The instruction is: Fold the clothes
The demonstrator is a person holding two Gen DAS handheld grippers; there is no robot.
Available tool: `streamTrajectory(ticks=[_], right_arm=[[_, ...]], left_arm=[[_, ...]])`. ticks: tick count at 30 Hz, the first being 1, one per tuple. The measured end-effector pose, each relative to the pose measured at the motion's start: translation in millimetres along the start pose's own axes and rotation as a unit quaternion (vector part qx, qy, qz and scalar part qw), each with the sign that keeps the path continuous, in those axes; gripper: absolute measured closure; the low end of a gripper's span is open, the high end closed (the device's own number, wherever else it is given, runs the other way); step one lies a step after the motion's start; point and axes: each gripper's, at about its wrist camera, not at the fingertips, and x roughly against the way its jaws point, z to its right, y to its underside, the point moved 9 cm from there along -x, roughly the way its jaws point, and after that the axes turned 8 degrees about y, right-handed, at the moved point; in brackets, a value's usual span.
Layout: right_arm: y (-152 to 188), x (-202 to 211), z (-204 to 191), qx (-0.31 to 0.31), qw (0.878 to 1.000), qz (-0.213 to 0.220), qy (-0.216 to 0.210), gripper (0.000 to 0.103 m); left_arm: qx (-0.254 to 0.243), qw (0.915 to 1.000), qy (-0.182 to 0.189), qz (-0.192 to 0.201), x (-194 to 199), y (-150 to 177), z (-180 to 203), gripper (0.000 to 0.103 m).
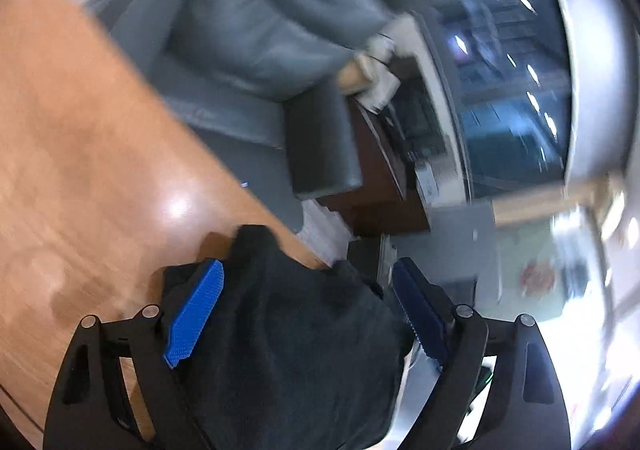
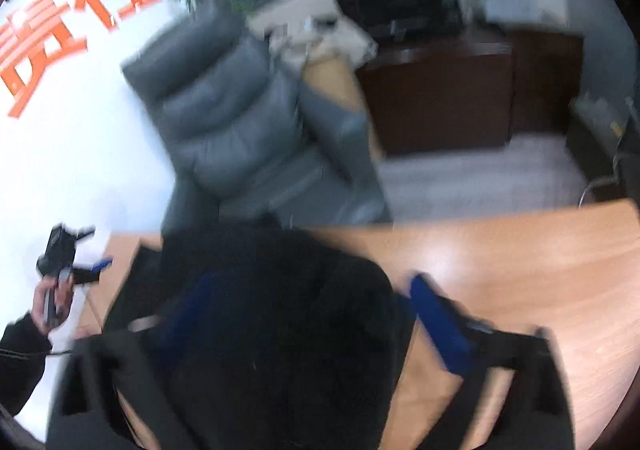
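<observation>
A black garment lies bunched on the wooden table, at its edge. My left gripper stands open, its blue pads wide apart with the cloth lying loose between them. In the blurred right wrist view the same black garment spreads between the fingers of my right gripper, which is open too, one blue pad clear of the cloth. A hand holds the left gripper at the far left of that view.
A grey leather armchair stands just beyond the table's far edge. A dark wooden cabinet with a screen on it stands behind it. A white wall with orange lettering is at the left. Pale floor lies between table and cabinet.
</observation>
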Motion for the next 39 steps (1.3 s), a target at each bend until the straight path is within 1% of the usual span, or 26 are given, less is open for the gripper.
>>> streamTrajectory(ticks=[3, 5, 8, 10, 11, 12, 13, 14, 15, 17, 18, 19, 20, 21, 23, 24, 25, 27, 29, 31, 33, 34, 35, 37, 38, 39], right_arm=[[-14, 16, -4, 0.003, 1.000, 0.022, -0.005, 0.000], [-10, 16, -24, 0.071, 0.997, 0.022, 0.012, 0.000], [19, -13, -60, 0.181, 0.983, -0.018, 0.033, 0.001], [43, -43, -63, 0.180, 0.982, -0.057, 0.035, 0.002], [56, -59, -60, 0.171, 0.981, -0.077, 0.040, 0.003], [70, -74, -48, 0.160, 0.980, -0.098, 0.060, 0.005], [82, -85, -32, 0.152, 0.978, -0.117, 0.087, 0.012], [91, -92, -17, 0.142, 0.976, -0.127, 0.104, 0.013], [94, -89, -6, 0.130, 0.979, -0.119, 0.107, 0.013], [89, -76, 7, 0.109, 0.983, -0.093, 0.119, 0.015], [87, -68, 10, 0.103, 0.981, -0.090, 0.135, 0.014], [85, -61, 13, 0.097, 0.980, -0.087, 0.151, 0.014], [85, -51, 8, 0.100, 0.980, -0.079, 0.153, 0.014], [88, -38, -11, 0.118, 0.982, -0.063, 0.133, 0.013], [99, -14, -49, 0.162, 0.982, -0.035, 0.095, 0.011], [114, -10, -66, 0.195, 0.976, -0.035, 0.087, 0.008], [130, -11, -74, 0.222, 0.970, -0.046, 0.092, 0.007], [162, -21, -67, 0.247, 0.958, -0.081, 0.116, 0.008], [169, -14, -48, 0.222, 0.964, -0.084, 0.119, 0.008], [161, 6, -30, 0.194, 0.972, -0.075, 0.111, 0.007], [158, 21, -10, 0.169, 0.978, -0.087, 0.091, 0.006], [160, 22, 1, 0.151, 0.981, -0.097, 0.080, 0.005], [161, 24, 13, 0.133, 0.983, -0.106, 0.070, 0.005], [166, 24, 33, 0.096, 0.986, -0.125, 0.045, 0.005], [169, 19, 36, 0.077, 0.988, -0.133, 0.025, 0.005], [173, 14, 38, 0.060, 0.988, -0.141, 0.006, 0.005]], left_arm=[[-0.066, 0.9960, -0.002, -0.060, -31, 28, 23, 0.011], [-0.097, 0.9901, -0.011, -0.101, -56, 45, 25, 0.011], [-0.103, 0.9846, -0.058, -0.129, -87, 53, -5, 0.011], [-0.103, 0.9800, -0.093, -0.143, -106, 56, -28, 0.013], [-0.105, 0.9792, -0.097, -0.144, -110, 56, -35, 0.018], [-0.109, 0.9800, -0.091, -0.140, -109, 55, -38, 0.018], [-0.113, 0.9797, -0.091, -0.138, -107, 54, -41, 0.019], [-0.117, 0.9786, -0.096, -0.139, -104, 52, -43, 0.028], [-0.128, 0.9759, -0.105, -0.143, -100, 52, -44, 0.038], [-0.166, 0.9655, -0.135, -0.148, -91, 58, -40, 0.049], [-0.186, 0.9591, -0.151, -0.150, -85, 61, -37, 0.047], [-0.206, 0.9521, -0.167, -0.152, -80, 63, -35, 0.043], [-0.232, 0.9440, -0.177, -0.154, -74, 69, -27, 0.030], [-0.265, 0.9356, -0.174, -0.156, -70, 79, -12, 0.022], [-0.321, 0.9242, -0.134, -0.158, -66, 111, 22, 0.014], [-0.347, 0.9178, -0.110, -0.159, -65, 129, 39, 0.006], [-0.369, 0.9088, -0.107, -0.163, -67, 142, 45, 0.002], [-0.408, 0.8866, -0.130, -0.174, -77, 163, 43, 0.000], [-0.444, 0.8651, -0.142, -0.185, -85, 179, 44, 0.001], [-0.475, 0.8497, -0.123, -0.193, -85, 184, 54, 0.001], [-0.507, 0.8312, -0.097, -0.206, -86, 191, 65, 0.001], [-0.529, 0.8175, -0.073, -0.217, -85, 196, 74, 0.001], [-0.554, 0.7996, -0.050, -0.227, -86, 201, 81, 0.000], [-0.592, 0.7676, -0.031, -0.244, -92, 209, 83, 0.000], [-0.606, 0.7543, -0.031, -0.252, -97, 211, 81, 0.000], [-0.612, 0.7463, -0.028, -0.260, -103, 213, 77, 0.001]])
